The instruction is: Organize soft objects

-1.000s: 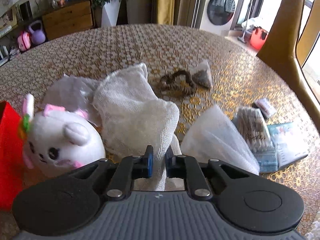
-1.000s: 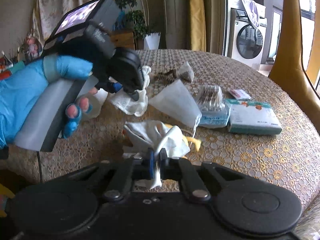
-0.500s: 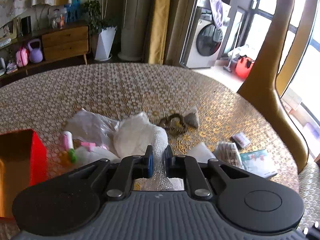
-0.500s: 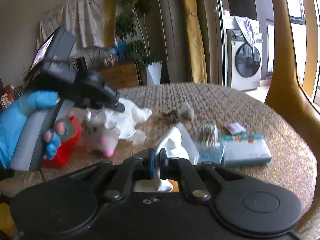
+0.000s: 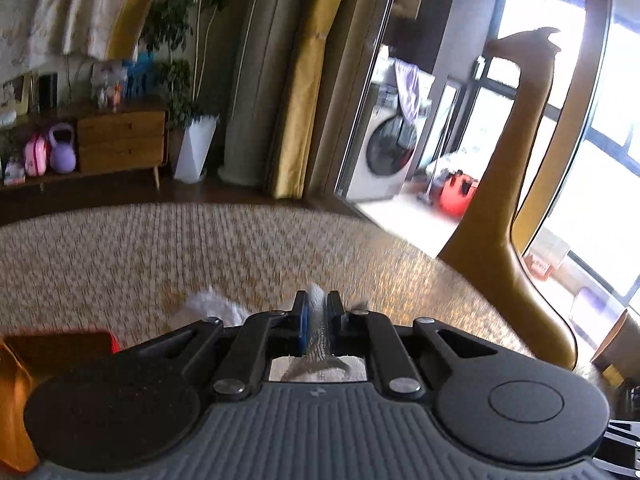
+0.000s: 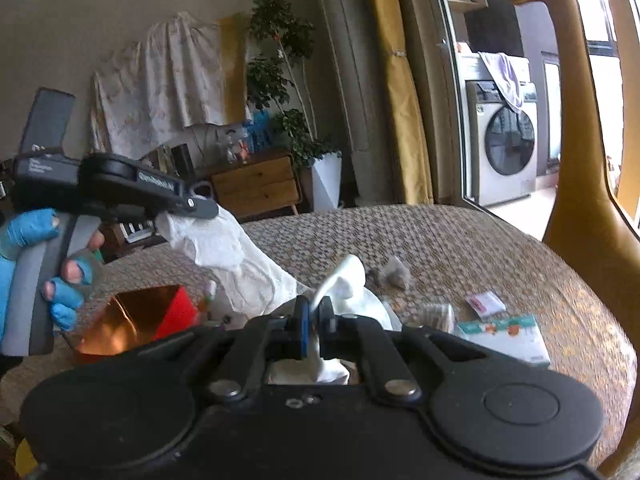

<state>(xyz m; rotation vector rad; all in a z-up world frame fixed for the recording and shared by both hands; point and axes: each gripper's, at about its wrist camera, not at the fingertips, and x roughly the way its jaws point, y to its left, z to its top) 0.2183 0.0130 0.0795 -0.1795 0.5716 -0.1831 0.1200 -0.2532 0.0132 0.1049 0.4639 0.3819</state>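
Note:
My left gripper (image 5: 318, 312) is shut on a white gauze cloth (image 5: 318, 332) and holds it high above the round table (image 5: 120, 256). In the right wrist view the left gripper (image 6: 188, 204) shows at upper left with the gauze cloth (image 6: 236, 264) hanging from it toward the table. My right gripper (image 6: 314, 316) is shut on a white cloth (image 6: 344, 284), lifted off the table. A red box (image 6: 140, 316) with a gold inside stands open below the left gripper; it also shows in the left wrist view (image 5: 60, 344).
On the table's right part lie a teal-edged packet (image 6: 504, 336), a cotton swab pack (image 6: 436, 316), a small sachet (image 6: 484, 304) and a small grey pouch (image 6: 394, 272). A yellow chair back (image 6: 592, 216) rises at the right edge.
Both grippers rose from the table with their cloths. The left gripper tilted up, so the plush toy and most table items left its view. The gauze now hangs stretched.

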